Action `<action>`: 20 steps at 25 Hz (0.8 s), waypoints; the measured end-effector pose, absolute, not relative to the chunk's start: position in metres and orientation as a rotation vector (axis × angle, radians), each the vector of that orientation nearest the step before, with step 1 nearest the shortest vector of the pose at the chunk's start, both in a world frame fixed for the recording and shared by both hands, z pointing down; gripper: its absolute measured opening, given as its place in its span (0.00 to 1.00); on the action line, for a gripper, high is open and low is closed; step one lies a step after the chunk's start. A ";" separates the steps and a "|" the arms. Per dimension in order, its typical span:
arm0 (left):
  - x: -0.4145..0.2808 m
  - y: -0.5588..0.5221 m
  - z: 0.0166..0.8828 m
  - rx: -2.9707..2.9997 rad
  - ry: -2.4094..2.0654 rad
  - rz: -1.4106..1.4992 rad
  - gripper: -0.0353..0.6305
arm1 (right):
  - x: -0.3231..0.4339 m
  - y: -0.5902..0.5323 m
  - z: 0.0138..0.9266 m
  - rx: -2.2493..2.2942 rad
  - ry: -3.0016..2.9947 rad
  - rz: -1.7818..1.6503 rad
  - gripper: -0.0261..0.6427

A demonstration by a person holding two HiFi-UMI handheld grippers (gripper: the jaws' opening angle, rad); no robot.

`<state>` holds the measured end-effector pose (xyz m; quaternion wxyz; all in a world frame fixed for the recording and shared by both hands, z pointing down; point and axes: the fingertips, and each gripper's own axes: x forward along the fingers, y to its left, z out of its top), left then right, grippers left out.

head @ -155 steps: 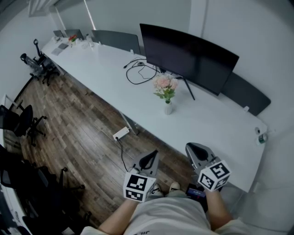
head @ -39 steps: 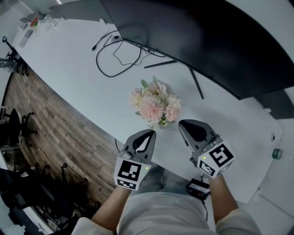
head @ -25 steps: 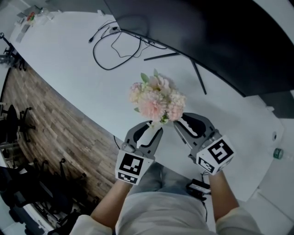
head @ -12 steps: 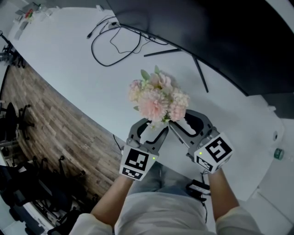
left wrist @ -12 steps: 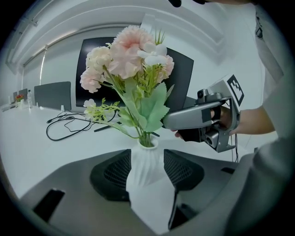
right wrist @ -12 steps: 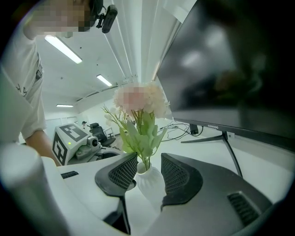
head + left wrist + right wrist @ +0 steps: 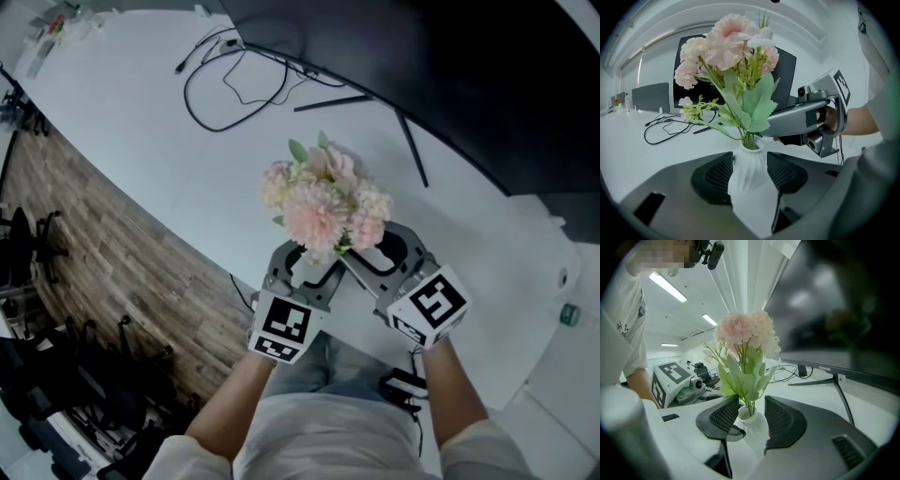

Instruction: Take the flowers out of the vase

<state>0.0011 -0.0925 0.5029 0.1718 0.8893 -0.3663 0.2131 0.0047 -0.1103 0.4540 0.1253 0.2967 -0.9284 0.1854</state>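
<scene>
A bunch of pink and cream flowers (image 7: pixel 323 202) with green leaves stands in a small white ribbed vase (image 7: pixel 749 176) on the white desk (image 7: pixel 122 122). In the head view the blooms hide the vase. My left gripper (image 7: pixel 750 161) has the vase's body between its mesh pads (image 7: pixel 712 176). Its jaws have just been opening and stand wide. My right gripper (image 7: pixel 751 401) comes from the other side, its pads (image 7: pixel 782 420) flanking the vase's neck (image 7: pixel 749 414) and the stems with a gap on each side. Its jaws have also just been opening. From above both grippers (image 7: pixel 305 270) (image 7: pixel 375 258) meet under the bouquet.
A large dark monitor (image 7: pixel 422 75) on thin stand legs (image 7: pixel 412 159) rises right behind the flowers. Black cables (image 7: pixel 225 89) loop on the desk at the back left. The desk's front edge runs just below the grippers, with wooden floor (image 7: pixel 112 281) and office chairs (image 7: pixel 23 253) beyond.
Both grippers have moved in under the bouquet from either side. Their jaws have spread wider and now flank the vase.
</scene>
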 end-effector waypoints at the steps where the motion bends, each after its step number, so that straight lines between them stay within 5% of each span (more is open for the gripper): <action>1: 0.001 -0.093 0.504 2.522 -1.039 0.606 0.40 | 0.003 -0.111 0.455 0.859 -2.704 0.542 0.30; 15: 0.001 -0.096 0.508 2.520 -1.041 0.614 0.39 | -0.010 -0.118 0.457 0.849 -2.720 0.525 0.30; 20: 0.002 -0.097 0.508 2.518 -1.042 0.612 0.39 | -0.009 -0.121 0.455 0.865 -2.720 0.490 0.20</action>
